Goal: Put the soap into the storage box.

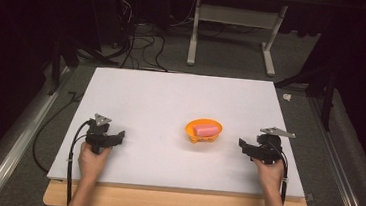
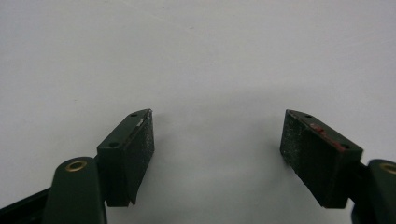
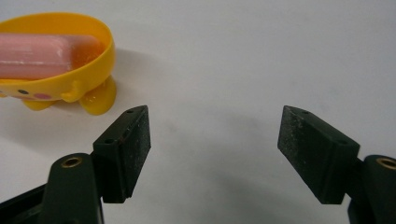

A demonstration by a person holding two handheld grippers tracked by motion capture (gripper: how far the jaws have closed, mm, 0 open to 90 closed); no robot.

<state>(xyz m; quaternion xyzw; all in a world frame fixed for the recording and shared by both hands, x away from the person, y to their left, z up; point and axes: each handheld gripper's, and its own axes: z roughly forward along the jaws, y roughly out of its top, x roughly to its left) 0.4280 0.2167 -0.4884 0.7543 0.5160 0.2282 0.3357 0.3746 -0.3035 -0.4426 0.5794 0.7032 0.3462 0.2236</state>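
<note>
Pink soap bar [image 1: 205,129] lies inside the orange dish [image 1: 191,133], which stands near table [image 1: 171,97] centre, slightly toward 3 o'clock. By the look of it the placing is done; little seems left beyond pulling clear.

Your right gripper [image 1: 245,146] sits at the dish's 3 o'clock, apart from it, jaws spread with nothing between them; in the right gripper view the dish [image 3: 95,60] shows at 10 o'clock.

Your left gripper [image 1: 116,136] rests at the dish's 9 o'clock, well apart, jaws spread over bare table, holding nothing.
</note>
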